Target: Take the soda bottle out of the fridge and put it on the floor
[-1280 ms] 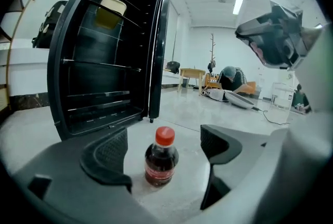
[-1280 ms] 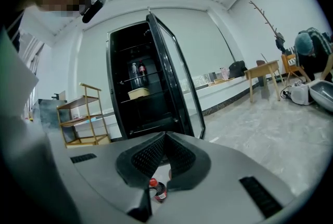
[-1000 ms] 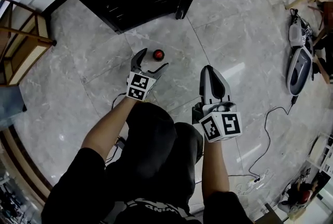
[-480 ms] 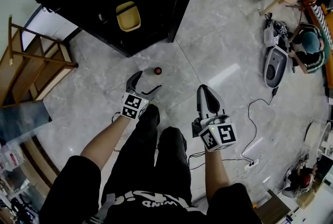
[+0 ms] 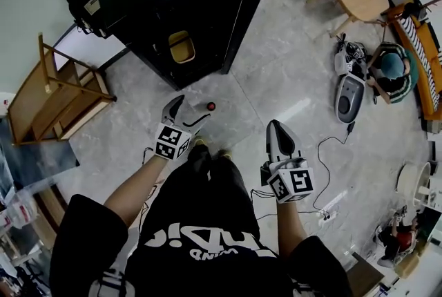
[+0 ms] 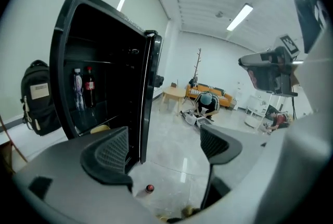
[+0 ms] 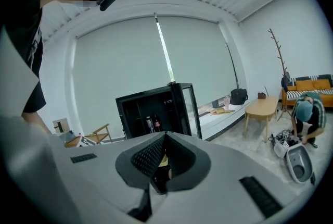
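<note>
Both my grippers are empty: left gripper (image 5: 192, 108) with jaws wide apart, right gripper (image 5: 275, 126) with jaws pressed together. The bottle (image 5: 210, 106) sits on the floor (image 5: 276, 68), just ahead of my left jaws, near the open fridge (image 5: 173, 5).

Nothing is reading clearly. White print on the person's black shirt (image 5: 207, 268) is showing upside down, too distorted to decipher. The pale label on the backpack (image 6: 36, 106) is showing too small. Cubes on the left claw (image 5: 193, 108) and right claw (image 5: 276, 127) are bearing patterned markers only.
</note>
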The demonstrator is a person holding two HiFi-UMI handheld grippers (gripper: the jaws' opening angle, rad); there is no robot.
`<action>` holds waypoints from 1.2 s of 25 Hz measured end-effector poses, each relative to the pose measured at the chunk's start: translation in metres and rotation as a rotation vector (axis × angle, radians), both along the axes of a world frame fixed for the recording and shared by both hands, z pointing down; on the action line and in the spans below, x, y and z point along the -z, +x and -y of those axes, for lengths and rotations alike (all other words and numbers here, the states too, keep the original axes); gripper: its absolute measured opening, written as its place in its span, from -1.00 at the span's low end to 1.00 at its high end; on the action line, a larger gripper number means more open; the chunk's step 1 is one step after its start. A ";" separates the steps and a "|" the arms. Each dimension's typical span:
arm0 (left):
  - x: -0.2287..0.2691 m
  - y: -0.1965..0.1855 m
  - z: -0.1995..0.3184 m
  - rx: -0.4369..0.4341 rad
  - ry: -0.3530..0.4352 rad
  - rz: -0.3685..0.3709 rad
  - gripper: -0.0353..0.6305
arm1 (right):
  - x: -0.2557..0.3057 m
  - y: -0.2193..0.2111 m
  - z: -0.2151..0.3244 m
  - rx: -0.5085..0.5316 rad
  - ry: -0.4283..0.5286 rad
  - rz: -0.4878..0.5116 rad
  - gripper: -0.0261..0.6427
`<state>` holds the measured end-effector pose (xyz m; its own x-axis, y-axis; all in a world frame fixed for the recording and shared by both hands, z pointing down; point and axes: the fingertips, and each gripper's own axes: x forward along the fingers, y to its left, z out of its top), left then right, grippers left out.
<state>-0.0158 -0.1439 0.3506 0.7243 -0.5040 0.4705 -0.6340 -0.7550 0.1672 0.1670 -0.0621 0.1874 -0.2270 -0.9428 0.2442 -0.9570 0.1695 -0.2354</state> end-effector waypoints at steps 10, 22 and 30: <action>0.081 0.028 -0.008 0.013 0.070 -0.070 0.20 | 0.031 0.035 -0.021 0.007 0.025 -0.035 -0.86; 0.149 0.022 -0.017 0.106 0.125 -0.159 -0.88 | 0.040 0.026 -0.024 0.055 0.042 -0.028 -0.86; 0.171 -0.011 -0.021 0.172 0.239 -0.169 -0.88 | 0.025 0.026 -0.016 0.000 0.080 -0.064 -0.86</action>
<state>-0.0270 -0.1229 0.1796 0.6766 -0.7075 0.2042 -0.7341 -0.6698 0.1119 0.1932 -0.0462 0.1625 -0.2131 -0.9599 0.1819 -0.9697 0.1850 -0.1597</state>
